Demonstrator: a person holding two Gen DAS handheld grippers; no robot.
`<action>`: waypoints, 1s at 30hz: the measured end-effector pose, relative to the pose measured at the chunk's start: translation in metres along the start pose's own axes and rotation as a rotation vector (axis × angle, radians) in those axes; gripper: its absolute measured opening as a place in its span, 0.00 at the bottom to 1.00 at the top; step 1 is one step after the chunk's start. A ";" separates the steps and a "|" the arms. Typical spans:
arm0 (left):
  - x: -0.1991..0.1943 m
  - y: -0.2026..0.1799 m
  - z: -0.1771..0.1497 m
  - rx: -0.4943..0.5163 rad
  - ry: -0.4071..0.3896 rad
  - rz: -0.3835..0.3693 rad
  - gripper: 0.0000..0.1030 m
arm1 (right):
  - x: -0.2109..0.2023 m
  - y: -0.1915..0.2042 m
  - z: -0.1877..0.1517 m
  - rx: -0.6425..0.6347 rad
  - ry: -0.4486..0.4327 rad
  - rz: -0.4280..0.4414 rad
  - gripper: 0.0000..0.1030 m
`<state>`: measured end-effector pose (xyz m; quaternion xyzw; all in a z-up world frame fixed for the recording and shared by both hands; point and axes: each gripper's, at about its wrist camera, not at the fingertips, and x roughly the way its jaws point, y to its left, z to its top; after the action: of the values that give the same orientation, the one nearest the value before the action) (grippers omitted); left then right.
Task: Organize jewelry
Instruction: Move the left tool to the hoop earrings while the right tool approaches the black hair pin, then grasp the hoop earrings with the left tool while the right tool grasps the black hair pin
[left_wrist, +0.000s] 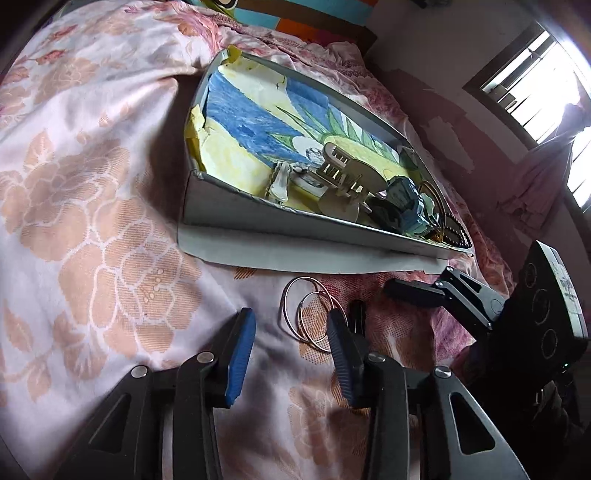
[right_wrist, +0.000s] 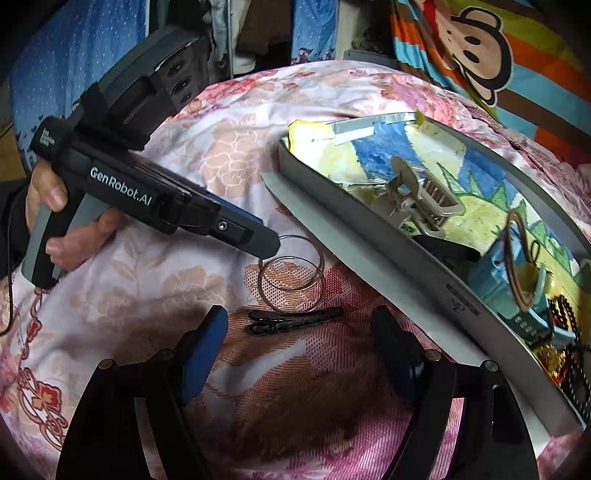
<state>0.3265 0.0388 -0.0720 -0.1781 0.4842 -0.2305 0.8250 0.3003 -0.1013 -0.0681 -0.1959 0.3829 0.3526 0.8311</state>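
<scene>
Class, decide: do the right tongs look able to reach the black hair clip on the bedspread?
Probably yes. The black hair clip lies bare on the bedspread just ahead of the open right tongs, nothing between them.

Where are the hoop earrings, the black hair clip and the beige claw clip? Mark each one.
hoop earrings (right_wrist: 291, 275), right wrist view, on the overlapping wire rims.
black hair clip (right_wrist: 295, 320), right wrist view, mid-body.
beige claw clip (left_wrist: 341, 173), left wrist view, on its teeth.

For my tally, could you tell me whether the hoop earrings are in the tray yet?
Out: the hoop earrings lie on the bedspread, beside the tray.
</scene>
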 end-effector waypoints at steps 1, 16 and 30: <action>0.001 0.000 0.002 0.004 0.004 -0.003 0.36 | 0.003 0.001 0.001 -0.014 0.012 -0.004 0.73; 0.008 0.005 0.006 -0.003 0.019 0.051 0.03 | 0.011 0.002 -0.003 0.016 0.038 -0.006 0.53; -0.047 -0.028 0.001 0.041 -0.153 0.144 0.02 | -0.049 -0.001 -0.019 0.109 -0.216 -0.167 0.53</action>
<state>0.3017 0.0411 -0.0234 -0.1430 0.4264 -0.1665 0.8775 0.2686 -0.1348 -0.0422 -0.1422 0.2921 0.2800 0.9034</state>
